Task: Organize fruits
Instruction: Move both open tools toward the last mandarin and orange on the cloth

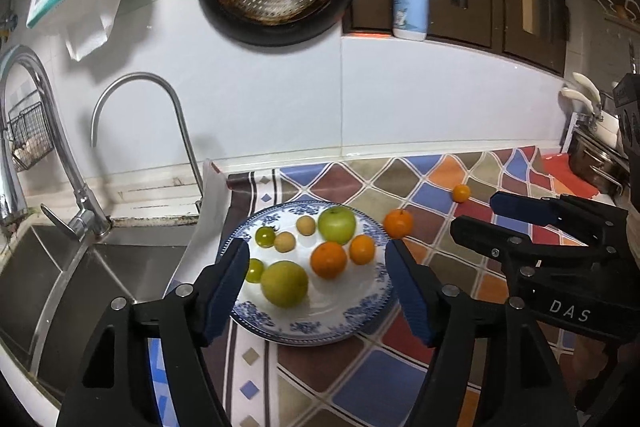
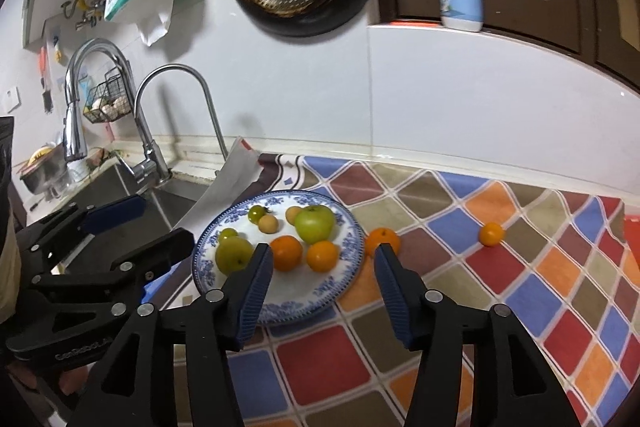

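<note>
Right tool (image 2: 323, 263) wide open, empty, orange (image 2: 383, 239) just beyond its fingertips.

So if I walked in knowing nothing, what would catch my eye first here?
Probably the blue-and-white plate heaped with green and orange fruit, sitting on a bright diamond-patterned cloth beside the sink. Two oranges lie off the plate on the cloth: one right at its rim, a smaller one farther right. The left gripper and right gripper hover open.
</note>
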`<state>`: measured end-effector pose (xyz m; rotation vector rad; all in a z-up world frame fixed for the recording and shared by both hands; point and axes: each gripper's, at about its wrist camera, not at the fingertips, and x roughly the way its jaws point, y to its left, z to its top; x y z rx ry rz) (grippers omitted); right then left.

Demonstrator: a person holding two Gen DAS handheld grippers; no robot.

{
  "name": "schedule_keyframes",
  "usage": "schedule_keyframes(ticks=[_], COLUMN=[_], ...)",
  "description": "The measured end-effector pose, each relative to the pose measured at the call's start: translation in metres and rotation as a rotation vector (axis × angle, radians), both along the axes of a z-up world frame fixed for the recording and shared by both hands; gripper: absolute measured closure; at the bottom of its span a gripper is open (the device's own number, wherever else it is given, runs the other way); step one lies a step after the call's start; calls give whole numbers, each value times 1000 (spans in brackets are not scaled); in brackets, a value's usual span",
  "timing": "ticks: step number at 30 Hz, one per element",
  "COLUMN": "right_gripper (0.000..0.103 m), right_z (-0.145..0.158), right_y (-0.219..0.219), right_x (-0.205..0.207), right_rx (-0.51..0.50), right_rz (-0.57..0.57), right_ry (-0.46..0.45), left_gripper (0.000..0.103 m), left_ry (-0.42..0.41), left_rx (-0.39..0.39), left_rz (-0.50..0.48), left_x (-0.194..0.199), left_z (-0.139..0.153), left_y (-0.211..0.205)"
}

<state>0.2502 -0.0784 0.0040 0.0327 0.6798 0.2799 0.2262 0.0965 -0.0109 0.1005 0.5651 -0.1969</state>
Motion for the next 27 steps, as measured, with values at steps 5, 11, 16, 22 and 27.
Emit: schedule_keyframes(ticks=[5,11,16,22,27], right_gripper=[39,38,38,38,38], right_z=[4,10,15,18,16], right_y=[-20,-44,-65,-86,-103], right_x=[-14,-26,-31,-32,-27], right_rx=[-3,-17,-40,-56,-59], right_rz=[-42,-72,-84,-71,-63], right_ry=[-13,-35,-54,-68,-66], left_gripper=[24,17,16,16,16], left_ry=[-27,-52,-78,-96,-96], left_rx=[3,4,0,7,17], left_rz=[-8,6,33,58,68], left_x=[-13,-20,-25,-26,-22], left_z=[5,9,13,12,9], left_y=[-18,-42,-61,-83,-101])
